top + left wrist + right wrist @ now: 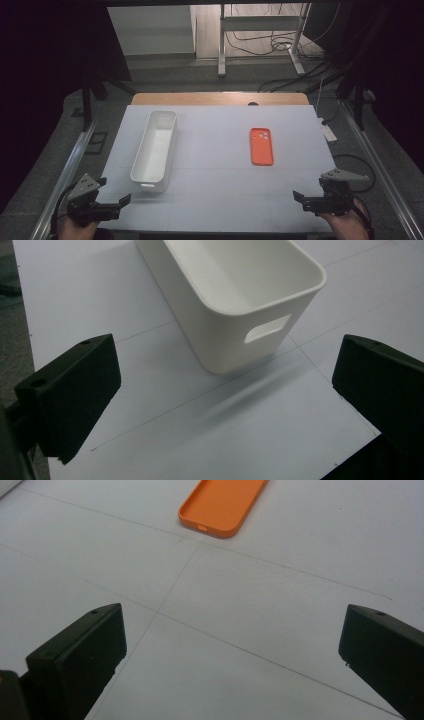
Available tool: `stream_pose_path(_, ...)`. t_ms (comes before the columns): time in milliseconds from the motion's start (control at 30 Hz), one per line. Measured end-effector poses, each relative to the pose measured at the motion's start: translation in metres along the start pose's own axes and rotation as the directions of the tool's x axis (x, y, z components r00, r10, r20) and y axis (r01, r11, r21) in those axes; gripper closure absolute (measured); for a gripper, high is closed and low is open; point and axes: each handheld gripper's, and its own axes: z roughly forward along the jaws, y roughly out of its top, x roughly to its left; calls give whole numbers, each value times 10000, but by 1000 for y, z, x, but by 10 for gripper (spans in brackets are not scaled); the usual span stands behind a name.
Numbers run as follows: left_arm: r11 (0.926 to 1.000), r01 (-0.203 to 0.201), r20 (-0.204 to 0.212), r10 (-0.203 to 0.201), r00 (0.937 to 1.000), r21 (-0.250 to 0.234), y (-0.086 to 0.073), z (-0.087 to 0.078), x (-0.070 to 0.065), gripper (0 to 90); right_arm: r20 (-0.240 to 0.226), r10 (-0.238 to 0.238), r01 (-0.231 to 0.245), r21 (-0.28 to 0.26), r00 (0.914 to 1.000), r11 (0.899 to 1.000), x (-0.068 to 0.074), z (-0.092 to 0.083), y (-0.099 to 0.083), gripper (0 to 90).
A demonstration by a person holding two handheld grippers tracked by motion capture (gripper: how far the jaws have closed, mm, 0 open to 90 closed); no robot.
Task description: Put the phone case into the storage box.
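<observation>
White table [220,195]: orange phone case [261,146] lengthwise, cutout seemingly far.

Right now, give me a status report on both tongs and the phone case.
Left tongs open, near white bin. Right tongs open, empty. Orange phone case flat on table, untouched. Path clear.

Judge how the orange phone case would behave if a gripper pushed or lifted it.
The phone case lies flat and low on the table, so it would probably slide, not tip or roll. It looks thin and hollow, likely light and somewhat bendy. Its low edge may be awkward to pinch.
</observation>
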Motion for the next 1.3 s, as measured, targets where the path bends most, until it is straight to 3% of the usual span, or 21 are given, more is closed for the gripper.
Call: stream_pose_path(1300,9998,-132,-26,132,9999,148,1,2,-2,2,-255,-516,520,125,9983,9986,-5,33,43,0)
